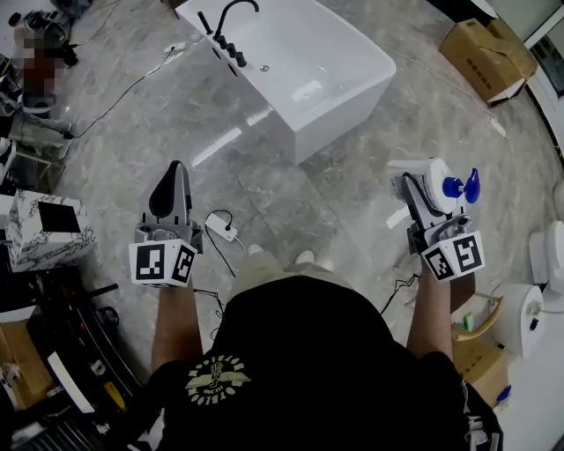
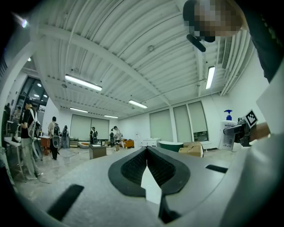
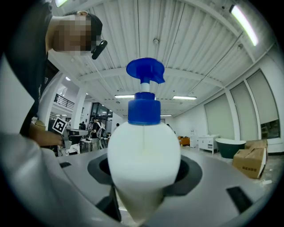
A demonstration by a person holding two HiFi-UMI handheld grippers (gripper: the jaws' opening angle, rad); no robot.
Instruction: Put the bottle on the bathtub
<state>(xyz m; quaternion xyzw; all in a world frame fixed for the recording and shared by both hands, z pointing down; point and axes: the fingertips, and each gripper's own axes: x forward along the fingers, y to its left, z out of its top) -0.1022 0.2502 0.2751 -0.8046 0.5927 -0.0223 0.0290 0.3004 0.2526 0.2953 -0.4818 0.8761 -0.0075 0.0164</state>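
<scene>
While the white bottle [image 3: 144,150] is grasped around its lower body by the right hand-held gripper [image 1: 425,195], it is kept in the air over the grey stone floor [image 1: 352,194], at the person's right side. The jaws are closed against the two sides of the bottle, and the blue pump [image 3: 145,71] points away from the gripper. In the head view the bottle is seen well apart from the white bathtub [image 1: 339,123], which stands further ahead and to the left of it. A black faucet [image 1: 231,26] is mounted at the far left edge of the bathtub. The bottle does not touch the tub.

The left hand-held gripper [image 1: 174,176] is clenched on nothing: its two dark jaws are pressed together, and only the room is seen beyond them. It is held over the floor at the left side, at about the same level as the right one.

A white power strip [image 1: 222,231] with a cable lies on the floor near the left gripper. A marble-patterned box [image 1: 44,231] is placed at the left edge, and a cardboard box [image 1: 485,53] lies at the top right, beyond the bathtub.
</scene>
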